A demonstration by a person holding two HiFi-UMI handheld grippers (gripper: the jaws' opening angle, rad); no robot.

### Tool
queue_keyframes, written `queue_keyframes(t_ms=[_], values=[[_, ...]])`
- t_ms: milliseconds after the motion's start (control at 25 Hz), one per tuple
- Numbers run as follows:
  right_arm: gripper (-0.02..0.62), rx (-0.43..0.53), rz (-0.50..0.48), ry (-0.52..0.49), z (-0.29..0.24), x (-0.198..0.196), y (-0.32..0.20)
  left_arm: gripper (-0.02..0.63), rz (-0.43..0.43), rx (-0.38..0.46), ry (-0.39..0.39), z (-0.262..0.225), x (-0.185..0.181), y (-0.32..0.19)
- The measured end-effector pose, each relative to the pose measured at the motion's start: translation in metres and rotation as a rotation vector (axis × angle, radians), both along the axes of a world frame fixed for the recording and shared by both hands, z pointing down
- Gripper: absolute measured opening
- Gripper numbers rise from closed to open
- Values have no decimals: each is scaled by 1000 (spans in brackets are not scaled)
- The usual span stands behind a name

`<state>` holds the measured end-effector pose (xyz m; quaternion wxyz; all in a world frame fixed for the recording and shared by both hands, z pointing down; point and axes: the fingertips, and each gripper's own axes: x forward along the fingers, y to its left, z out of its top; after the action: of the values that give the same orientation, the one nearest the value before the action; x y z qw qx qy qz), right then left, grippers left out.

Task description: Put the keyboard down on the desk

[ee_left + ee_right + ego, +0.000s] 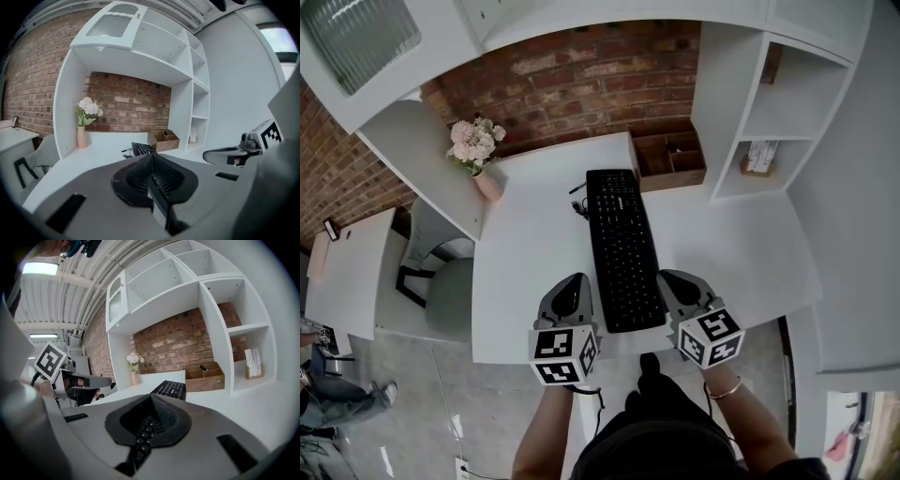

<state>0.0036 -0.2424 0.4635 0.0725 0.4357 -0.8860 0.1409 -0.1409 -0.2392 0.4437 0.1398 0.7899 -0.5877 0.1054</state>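
Note:
The black keyboard (623,248) lies flat on the white desk (525,272), lengthwise away from me; it also shows in the left gripper view (140,149) and the right gripper view (171,389). My left gripper (574,279) hangs just left of the keyboard's near end, and its pads (151,157) meet with nothing between them. My right gripper (670,277) hangs at the near right corner, its jaws together (151,397). Some keys show through the narrow slit behind its pads, below the gripper. Neither gripper holds the keyboard.
A wooden organiser (670,159) stands behind the keyboard against the brick wall. A vase of flowers (478,150) is at the back left, and a dark cable (578,202) lies by the keyboard's far left. A chair (441,281) stands left of the desk. Shelves (759,155) rise on the right.

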Motion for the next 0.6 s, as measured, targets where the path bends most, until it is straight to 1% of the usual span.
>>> queue_keyframes(t_ms=[320, 600], values=[[5, 23, 5, 0, -8, 1, 17, 11, -22, 8, 12, -1, -10, 22], [5, 39, 15, 3, -13, 6, 21, 11, -45, 4, 21, 0, -16, 29]])
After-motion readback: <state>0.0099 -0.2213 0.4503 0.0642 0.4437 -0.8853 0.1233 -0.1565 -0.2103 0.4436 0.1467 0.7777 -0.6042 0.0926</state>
